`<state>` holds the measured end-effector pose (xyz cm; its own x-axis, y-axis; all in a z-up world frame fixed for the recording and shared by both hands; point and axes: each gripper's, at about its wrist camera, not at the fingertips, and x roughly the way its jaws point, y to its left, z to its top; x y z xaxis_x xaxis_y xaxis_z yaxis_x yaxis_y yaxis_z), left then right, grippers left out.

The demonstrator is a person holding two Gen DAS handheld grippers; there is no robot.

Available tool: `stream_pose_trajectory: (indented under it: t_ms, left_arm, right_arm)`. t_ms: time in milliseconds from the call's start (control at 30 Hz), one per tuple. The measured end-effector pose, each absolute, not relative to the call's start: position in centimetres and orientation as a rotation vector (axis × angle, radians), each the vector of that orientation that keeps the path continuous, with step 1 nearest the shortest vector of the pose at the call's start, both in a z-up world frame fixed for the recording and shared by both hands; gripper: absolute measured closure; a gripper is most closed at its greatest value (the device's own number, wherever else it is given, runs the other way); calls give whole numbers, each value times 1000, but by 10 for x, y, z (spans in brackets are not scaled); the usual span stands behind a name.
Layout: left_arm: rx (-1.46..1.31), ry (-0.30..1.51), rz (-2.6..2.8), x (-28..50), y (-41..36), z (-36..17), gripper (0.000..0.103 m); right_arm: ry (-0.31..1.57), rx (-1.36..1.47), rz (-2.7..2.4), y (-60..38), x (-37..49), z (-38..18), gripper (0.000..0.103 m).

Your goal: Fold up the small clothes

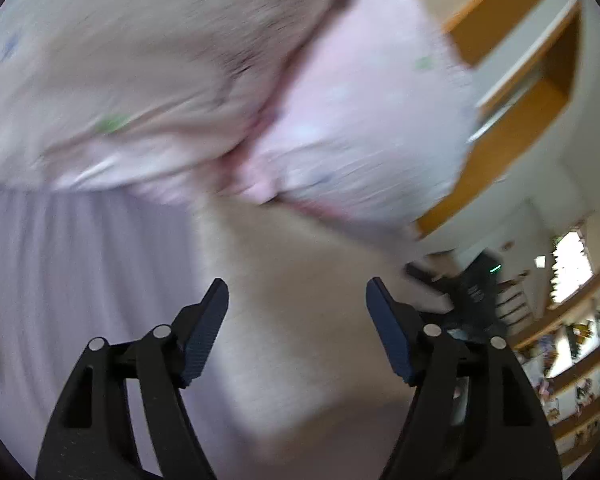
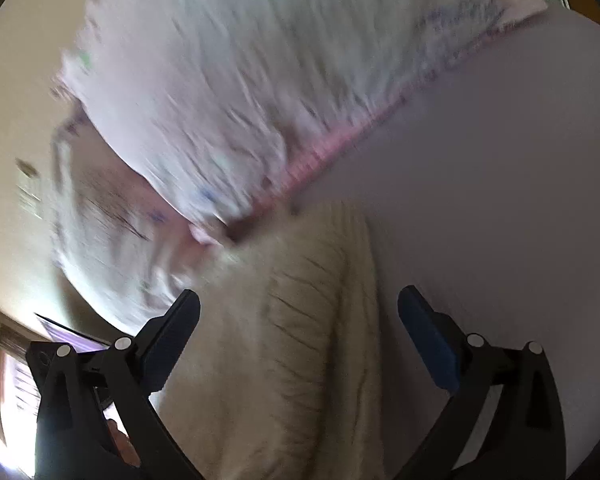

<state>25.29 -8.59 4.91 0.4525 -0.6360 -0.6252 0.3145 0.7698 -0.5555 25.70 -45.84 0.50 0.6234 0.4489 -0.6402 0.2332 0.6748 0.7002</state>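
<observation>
Both views are smeared by motion blur. A pale pink garment point(image 1: 340, 120) with small green and blue prints and a darker pink hem point(image 2: 324, 152) lies bunched on a lavender sheet point(image 2: 500, 200), beside a cream knitted piece point(image 2: 300, 340). The left gripper point(image 1: 297, 304) and the right gripper point(image 2: 299, 312) hang above the cloth, fingers spread wide and empty. Wooden shelves point(image 1: 540, 80) line a cream wall point(image 2: 16, 80), with a bright window point(image 1: 572, 264) further off.
</observation>
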Motion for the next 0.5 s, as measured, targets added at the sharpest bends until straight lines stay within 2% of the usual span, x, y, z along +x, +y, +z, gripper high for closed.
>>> stream_pose_trajectory:
  t_ms: [133,167,200,267,300,333,367,400,467,500]
  left_arm:
    - [-364,1086,-605,257,-102,9,30]
    - [-363,1092,-610,258,-105,6,29]
    - [-364,1088,-617,261,-115,3,28]
    - [-375,1081,-620,270,-132,2,25]
    - [-389,1081,-618,271,-132,2,25]
    - [-410,1082,-617,274,-133,-3,26]
    - [-418,1083,-618,274,-135,-7,35]
    - [-427,1074,-626,276,-139,-11,39]
    - [-434,1052,-666,275,-130,-1,60]
    - [-436,1041,-704,272,-121,5,62]
  right_arm:
    - [940,792,158,-449,261,2,2]
    - [938,794,172,-447,261,0,6]
    - [934,788,184,-446,261,-1,17]
    - [936,778,191,-444,262,-4,32]
    - [946,765,184,-442,263,-5,45]
    - [946,782,208,-441,263,-8,51]
    - [939,813,233,-441,264,-8,59]
    - [922,820,246,-442,262,-7,62]
    - [891,806,265,-439,257,-1,64]
    - [866,809,303,-435,254,3,65]
